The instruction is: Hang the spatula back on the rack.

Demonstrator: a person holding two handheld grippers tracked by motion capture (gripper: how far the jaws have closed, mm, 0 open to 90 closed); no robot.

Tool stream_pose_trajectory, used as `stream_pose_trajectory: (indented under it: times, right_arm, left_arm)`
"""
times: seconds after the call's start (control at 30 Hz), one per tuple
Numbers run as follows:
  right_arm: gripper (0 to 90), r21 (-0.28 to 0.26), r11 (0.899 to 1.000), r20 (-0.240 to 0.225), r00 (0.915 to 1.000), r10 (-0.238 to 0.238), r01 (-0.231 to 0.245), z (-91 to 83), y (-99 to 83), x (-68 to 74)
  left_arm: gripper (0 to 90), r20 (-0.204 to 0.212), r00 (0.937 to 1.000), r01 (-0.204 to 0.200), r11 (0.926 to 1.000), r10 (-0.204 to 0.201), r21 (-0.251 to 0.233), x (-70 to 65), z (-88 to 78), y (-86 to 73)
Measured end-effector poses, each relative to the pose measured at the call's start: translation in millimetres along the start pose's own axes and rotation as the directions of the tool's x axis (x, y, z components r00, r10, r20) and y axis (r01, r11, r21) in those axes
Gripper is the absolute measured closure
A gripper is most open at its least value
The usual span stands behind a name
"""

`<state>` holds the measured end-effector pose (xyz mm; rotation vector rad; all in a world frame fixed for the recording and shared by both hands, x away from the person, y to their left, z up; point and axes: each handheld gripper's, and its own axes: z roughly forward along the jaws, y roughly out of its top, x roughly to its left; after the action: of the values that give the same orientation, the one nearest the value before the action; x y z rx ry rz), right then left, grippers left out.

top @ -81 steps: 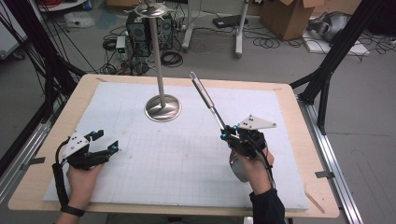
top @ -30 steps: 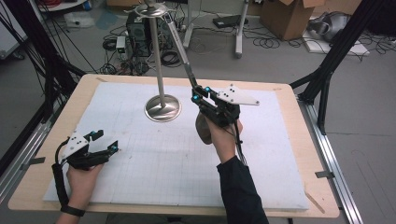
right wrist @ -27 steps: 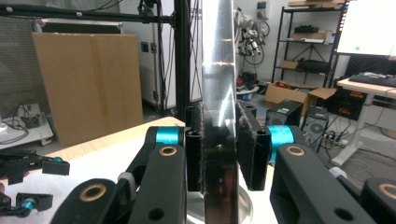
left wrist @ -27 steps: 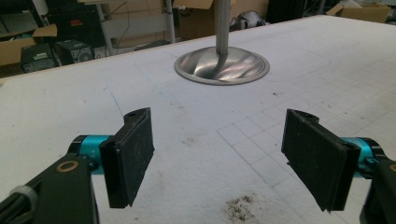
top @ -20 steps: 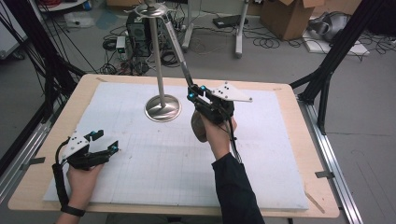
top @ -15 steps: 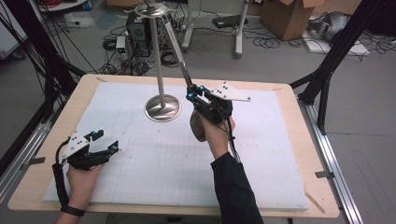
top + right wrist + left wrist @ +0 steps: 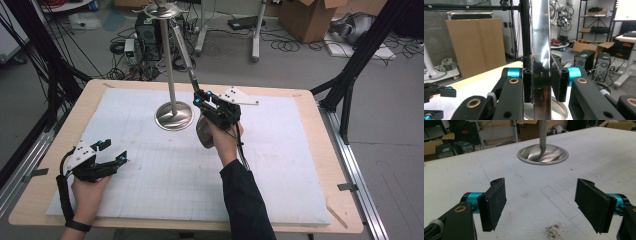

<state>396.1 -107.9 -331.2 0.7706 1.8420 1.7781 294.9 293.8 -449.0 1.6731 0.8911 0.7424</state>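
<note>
The right gripper (image 7: pixel 200 98) pinches a long steel ladle (image 7: pixel 186 55) by its handle, above the middle of the counter (image 7: pixel 310 107). In the right gripper view its fingers (image 7: pixel 555 75) press on both sides of the shiny handle (image 7: pixel 540 50), which runs up out of the top of the view. In the high view the handle slants up and away toward the top of the stand (image 7: pixel 168 60), and the ladle's bowl (image 7: pixel 203 135) hangs below the hand (image 7: pixel 225 137), over the white mat (image 7: pixel 280 165). Whether the handle's far end touches the stand's top cannot be told.

The stand is a thin upright pole on a round steel base (image 7: pixel 174 116), set on the mat's far half, just left of the right gripper. The left gripper view shows the base (image 7: pixel 543 154) ahead, well apart from the fingers.

The left gripper (image 7: pixel 114 152) rests near the mat's near left corner, fingers (image 7: pixel 495 202) spread wide with nothing between them. Open mat lies between the two grippers and across the whole right half up to the counter's wooden edge. A dark smudge (image 7: pixel 552 231) marks the mat just ahead of the left gripper.

The mat carries a faint ruled grid; no readable writing or brand shows on anything.
</note>
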Motion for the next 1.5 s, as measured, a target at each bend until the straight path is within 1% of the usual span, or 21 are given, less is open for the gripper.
stream_pose_trajectory:
  times: [0.13,0.2,0.27,0.37,0.43,0.47,0.5,0.57,0.6,0.67,0.7,0.73,0.83,1.03,1.1,1.17,1.2,1.33,1.4,1.43,1.5]
  right_arm:
    - [75.2,-0.002,1.000,-0.014,0.9999,0.007,-0.007,7.1,-2.8,-2.7]
    - [75.3,0.000,1.000,-0.013,0.9999,0.011,-0.011,10.7,-4.1,-3.2]
    - [75.3,0.001,1.000,-0.023,0.9995,0.023,-0.023,14.9,-5.5,-4.5]
    - [75.4,0.013,0.999,-0.026,0.9991,0.033,-0.032,22.2,-7.0,-5.1]
    - [75.6,0.032,0.999,-0.034,0.9985,0.044,-0.043,27.3,-7.6,-5.1]
    - [75.8,0.040,0.998,-0.038,0.9984,0.042,-0.040,29.8,-8.0,-5.2]
    - [75.8,0.042,0.998,-0.038,0.9985,0.040,-0.039,31.9,-8.8,-4.9]
    - [76.0,0.044,0.998,-0.043,0.9976,0.055,-0.053,34.6,-10.7,-5.5]
    - [76.4,0.054,0.997,-0.041,0.9977,0.054,-0.052,36.7,-12.0,-6.1]
    - [76.6,0.055,0.997,-0.039,0.9979,0.052,-0.049,37.6,-12.6,-6.3]
    - [76.9,0.057,0.997,-0.043,0.9972,0.062,-0.060,37.7,-13.0,-6.8]
    - [76.8,0.055,0.997,-0.042,0.9972,0.062,-0.060,37.9,-12.7,-7.4]
    - [77.2,0.066,0.997,-0.046,0.9977,0.049,-0.046,39.0,-11.0,-7.7]
    - [77.5,0.081,0.995,-0.056,0.9967,0.059,-0.055,45.3,-8.9,-9.1]
    - [76.8,0.085,0.995,-0.055,0.9963,0.066,-0.061,46.8,-8.0,-8.9]
    - [75.9,0.067,0.995,-0.049,0.9962,0.072,-0.069,46.5,-6.3,-10.0]
    - [75.1,0.063,0.995,-0.038,0.9965,0.074,-0.072,45.9,-3.8,-10.4]
    - [74.6,0.064,0.996,-0.026,0.9973,0.068,-0.067,45.1,-1.9,-11.0]
    - [71.3,0.060,0.996,-0.022,0.9972,0.072,-0.071,44.6,-1.6,-11.0]
    - [69.6,0.059,0.996,-0.016,0.9971,0.075,-0.074,44.0,-1.4,-10.9]
    - [66.2,0.053,0.996,0.004,0.9978,0.066,-0.066,43.0,-0.5,-10.9]
  left_arm:
    - [25.5,0.000,1.0000,-0.002,1.0000,0.002,0.006,-0.2,0.5,0.2]
    - [25.5,0.000,1.0000,-0.004,1.0000,0.004,0.007,-0.2,0.7,0.3]
    - [25.5,-0.001,1.0000,-0.005,0.9999,0.005,0.009,-0.3,0.7,0.3]
    - [25.5,-0.001,1.0000,-0.004,0.9999,0.004,0.009,-0.4,0.7,0.3]
    - [25.5,-0.002,1.0000,-0.007,0.9999,0.007,0.009,-0.2,0.7,0.4]
    - [25.5,-0.001,1.0000,-0.007,0.9999,0.007,0.009,-0.2,0.7,0.4]
    - [25.5,-0.002,1.0000,-0.008,0.9999,0.008,0.009,-0.2,0.7,0.4]
    - [25.5,-0.001,1.0000,-0.007,0.9999,0.007,0.009,-0.4,0.7,0.4]
    - [25.5,-0.002,1.0000,-0.007,0.9999,0.007,0.009,-0.4,0.7,0.4]
    - [25.5,-0.002,1.0000,-0.008,0.9999,0.008,0.009,-0.3,0.8,0.4]
    - [25.5,-0.002,1.0000,-0.008,0.9999,0.008,0.009,-0.3,0.7,0.4]
    - [25.5,-0.003,1.0000,-0.008,0.9999,0.008,0.009,-0.3,0.8,0.4]
    - [25.5,-0.004,1.0000,-0.008,0.9999,0.008,0.011,-0.2,0.8,0.5]
    - [25.5,-0.002,1.0000,-0.008,0.9999,0.008,0.012,-0.4,0.8,0.4]
    - [25.5,-0.002,1.0000,-0.008,0.9999,0.008,0.013,-0.3,0.7,0.4]
    - [25.5,-0.001,1.0000,-0.007,0.9999,0.007,0.013,-0.5,0.8,0.5]
    - [25.5,-0.001,1.0000,-0.007,0.9999,0.007,0.012,-0.5,0.8,0.4]
    - [25.5,-0.001,1.0000,-0.008,0.9999,0.008,0.013,-0.6,0.8,0.4]
    - [25.5,-0.001,1.0000,-0.008,0.9999,0.008,0.012,-0.6,0.8,0.4]
    - [25.5,-0.002,1.0000,-0.008,0.9999,0.008,0.013,-0.5,0.8,0.4]
    - [25.5,-0.002,1.0000,-0.008,0.9999,0.008,0.013,-0.6,0.8,0.4]
